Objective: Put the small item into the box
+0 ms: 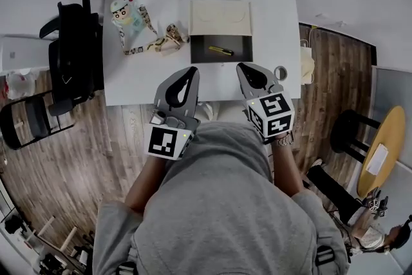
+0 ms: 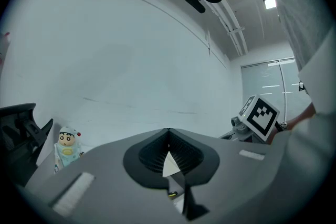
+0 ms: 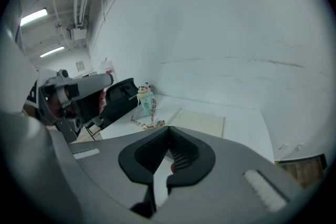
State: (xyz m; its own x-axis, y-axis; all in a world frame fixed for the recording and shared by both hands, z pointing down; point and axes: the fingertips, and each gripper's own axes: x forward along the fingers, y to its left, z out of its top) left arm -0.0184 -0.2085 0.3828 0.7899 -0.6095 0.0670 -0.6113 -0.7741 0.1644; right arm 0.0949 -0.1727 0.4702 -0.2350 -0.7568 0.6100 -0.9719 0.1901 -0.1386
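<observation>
An open box (image 1: 221, 47) stands at the middle of the white table (image 1: 141, 80), its cream lid (image 1: 220, 17) folded back. A small yellow and black item (image 1: 220, 49) lies inside the box's dark tray. My left gripper (image 1: 192, 70) hovers over the table's near edge, just left of the box, shut and empty. My right gripper (image 1: 242, 67) sits just right of the box's front, also shut with nothing in it. In the left gripper view the left gripper (image 2: 168, 131) has its jaws meeting at the tip. In the right gripper view the right gripper (image 3: 169, 128) points toward the lid (image 3: 198, 121).
A cartoon-figure bottle (image 1: 128, 16) with a patterned strap (image 1: 156, 43) lies on the table's left part. A small ring (image 1: 280, 72) rests near the right edge. A black chair (image 1: 74, 51) stands left of the table, a black stool (image 1: 353, 129) and a round wooden table (image 1: 380, 151) to the right.
</observation>
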